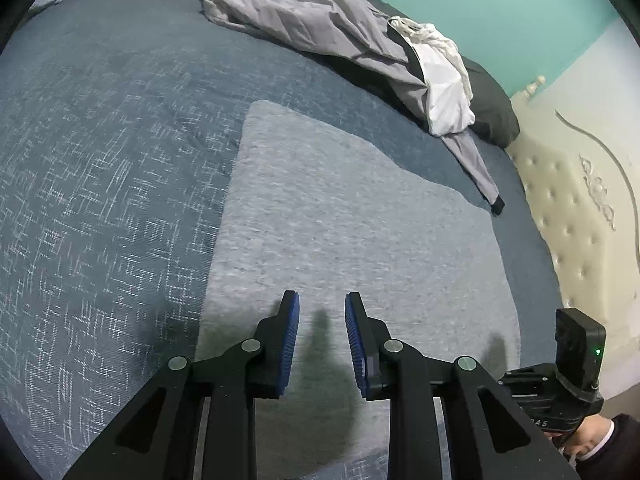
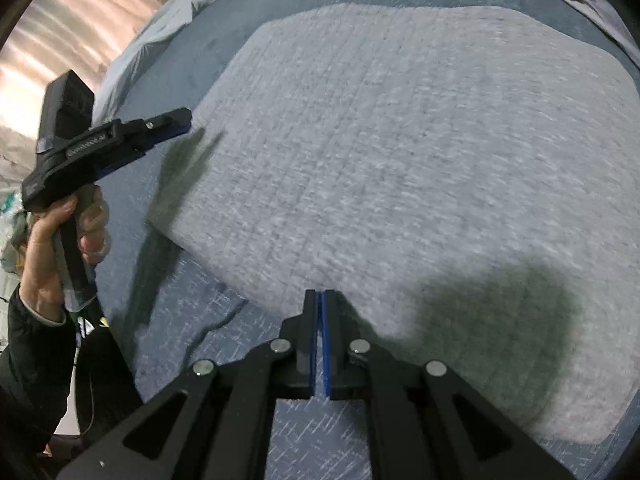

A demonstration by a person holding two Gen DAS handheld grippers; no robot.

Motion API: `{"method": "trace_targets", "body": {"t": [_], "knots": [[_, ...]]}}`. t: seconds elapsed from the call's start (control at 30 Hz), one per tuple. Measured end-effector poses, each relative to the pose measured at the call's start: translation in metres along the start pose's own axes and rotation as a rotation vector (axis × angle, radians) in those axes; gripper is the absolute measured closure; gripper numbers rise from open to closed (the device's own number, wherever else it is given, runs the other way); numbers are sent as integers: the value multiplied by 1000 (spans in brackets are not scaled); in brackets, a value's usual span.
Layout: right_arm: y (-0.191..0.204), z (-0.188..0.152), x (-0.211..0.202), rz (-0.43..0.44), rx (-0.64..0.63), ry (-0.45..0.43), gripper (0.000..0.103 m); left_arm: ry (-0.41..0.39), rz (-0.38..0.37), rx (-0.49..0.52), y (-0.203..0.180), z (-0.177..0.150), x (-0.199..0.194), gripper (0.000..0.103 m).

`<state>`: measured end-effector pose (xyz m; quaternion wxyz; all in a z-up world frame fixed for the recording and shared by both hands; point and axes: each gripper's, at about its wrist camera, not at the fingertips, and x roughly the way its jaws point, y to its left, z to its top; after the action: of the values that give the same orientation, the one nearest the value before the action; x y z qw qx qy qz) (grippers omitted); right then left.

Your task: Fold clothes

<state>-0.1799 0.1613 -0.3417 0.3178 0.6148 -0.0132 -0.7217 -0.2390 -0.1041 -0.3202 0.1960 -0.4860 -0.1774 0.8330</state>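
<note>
Grey knit cloth [image 1: 352, 216] lies flat on the blue bedspread [image 1: 100, 184], folded into a tidy slab with a straight left edge and a stepped far edge. The left gripper [image 1: 322, 312] hovers over its near part with the blue pads [image 1: 292, 340] apart and nothing between them; its shadow falls on the cloth just ahead. In the right wrist view the same cloth [image 2: 420, 152] fills most of the frame, and the right gripper [image 2: 320, 300] sits over its near edge with the pads pressed together. No fabric shows between them. A broad shadow darkens the cloth to the right of it.

From the right wrist view the left gripper [image 2: 176, 120] appears at the left, held by a hand [image 2: 60, 240] in a dark sleeve, its tip near the cloth's left corner. From the left wrist view the right gripper's body [image 1: 572, 364] shows at the lower right, beside the cloth's right edge.

At the far side of the bed a lilac jacket [image 1: 328, 28] lies crumpled, one sleeve trailing toward the cream tufted headboard [image 1: 568, 216]. A white garment [image 1: 444, 84] rests on it, and a dark pillow [image 1: 492, 108] sits behind. The wall [image 1: 500, 4] is teal.
</note>
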Motion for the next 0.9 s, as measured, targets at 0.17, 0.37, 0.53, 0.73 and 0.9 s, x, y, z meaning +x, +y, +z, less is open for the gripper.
{"method": "trace_targets", "body": {"t": [0.17, 0.37, 0.53, 0.73, 0.9], "knots": [[-3, 12, 7, -5, 15, 13, 102, -33, 9, -10, 7, -7, 0, 77], [-4, 30, 13, -26, 21, 18, 102, -66, 10, -2, 5, -7, -9, 77], [-8, 50, 12, -40, 37, 0, 102, -87, 19, 2, 6, -8, -11, 77], [-17, 88, 21, -86, 62, -20, 102, -83, 6, -26, 15, -7, -8, 76], [-32, 127, 27, -127, 108, -64, 103, -95, -33, -49, 20, -7, -13, 76]]}}
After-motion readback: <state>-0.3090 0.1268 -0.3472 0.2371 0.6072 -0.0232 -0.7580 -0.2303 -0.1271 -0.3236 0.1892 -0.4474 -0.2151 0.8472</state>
